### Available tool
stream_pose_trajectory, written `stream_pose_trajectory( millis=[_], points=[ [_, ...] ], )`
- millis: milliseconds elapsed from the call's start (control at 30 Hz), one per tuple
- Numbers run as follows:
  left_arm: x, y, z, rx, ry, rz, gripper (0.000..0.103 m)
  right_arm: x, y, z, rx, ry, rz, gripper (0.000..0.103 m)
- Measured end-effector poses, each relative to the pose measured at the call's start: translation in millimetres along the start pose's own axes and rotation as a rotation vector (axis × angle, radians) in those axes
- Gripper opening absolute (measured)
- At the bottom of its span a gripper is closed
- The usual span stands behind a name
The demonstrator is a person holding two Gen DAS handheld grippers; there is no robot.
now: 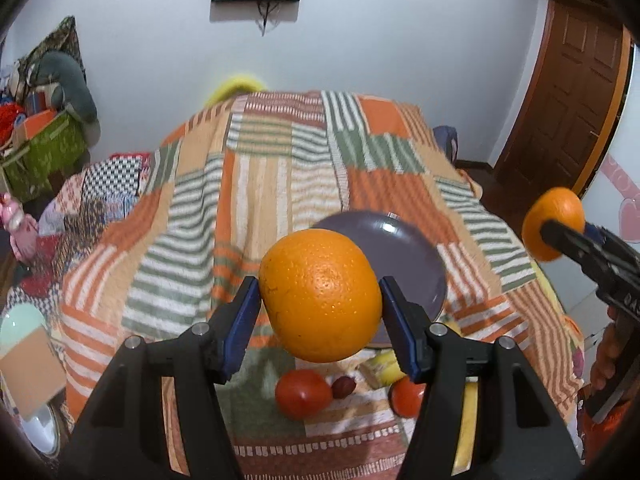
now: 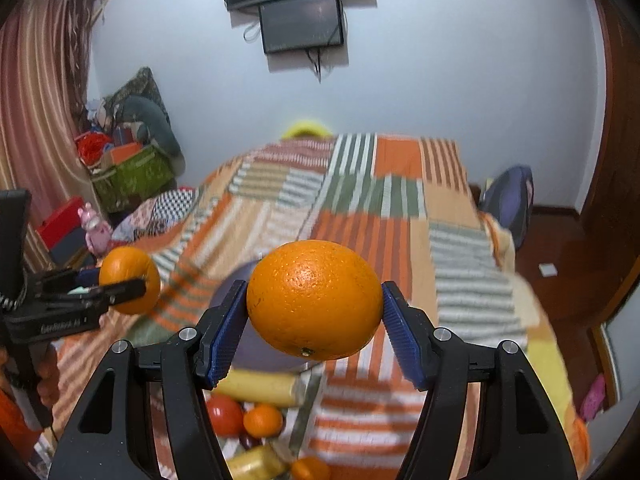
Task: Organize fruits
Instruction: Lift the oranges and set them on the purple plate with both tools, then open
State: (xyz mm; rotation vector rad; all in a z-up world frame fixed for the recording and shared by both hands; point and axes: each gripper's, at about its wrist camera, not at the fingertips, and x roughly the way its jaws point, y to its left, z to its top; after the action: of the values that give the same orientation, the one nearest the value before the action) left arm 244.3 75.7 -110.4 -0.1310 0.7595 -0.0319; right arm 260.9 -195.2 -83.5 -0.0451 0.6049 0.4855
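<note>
Left wrist view: the left gripper (image 1: 320, 300) grips an orange (image 1: 320, 294) at centre, above an empty purple plate (image 1: 404, 252) on the striped blanket (image 1: 248, 184). Tomatoes (image 1: 302, 394) lie at 6 o'clock.

Right wrist view: the right gripper (image 2: 314, 306) clamps a second orange (image 2: 314, 300); bare floor (image 2: 560, 248) lies at 3 o'clock.

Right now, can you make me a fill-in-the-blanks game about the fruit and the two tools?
1. Each tool holds a round ____.
2. The left tool grips its fruit above a round purple ____.
3. Under the right tool lies a long ____ banana on the striped patchwork blanket.
4. The round red tomato rests on the blanket, held by ____ tool.

Missing words: orange; plate; yellow; neither
</note>
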Motion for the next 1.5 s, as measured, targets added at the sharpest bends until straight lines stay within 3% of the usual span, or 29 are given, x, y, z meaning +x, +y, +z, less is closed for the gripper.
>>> stream_pose_trajectory(
  millis=[200,367,1200,1500],
  points=[
    [-6.8,-9.3,22.5,0.011,-0.043,-0.006,0.06,6.4,7.3,23.0,-0.035,-0.052,-0.007,0.063],
    [2.6,-15.5,38.6,0.022,-0.051,-0.007,0.06,28.7,10.4,32.3,-0.041,-0.046,-0.006,0.063],
    [166.7,-9.0,27.5,0.041,0.251,-0.027,0.06,157.7,-4.5,-7.5,-0.037,0.346,-0.014,0.063],
    [177.5,-11.9,25.0,0.051,0.277,-0.013,0.061,162.4,-9.6,-13.0,-0.024,0.388,0.01,0.064]
  ],
)
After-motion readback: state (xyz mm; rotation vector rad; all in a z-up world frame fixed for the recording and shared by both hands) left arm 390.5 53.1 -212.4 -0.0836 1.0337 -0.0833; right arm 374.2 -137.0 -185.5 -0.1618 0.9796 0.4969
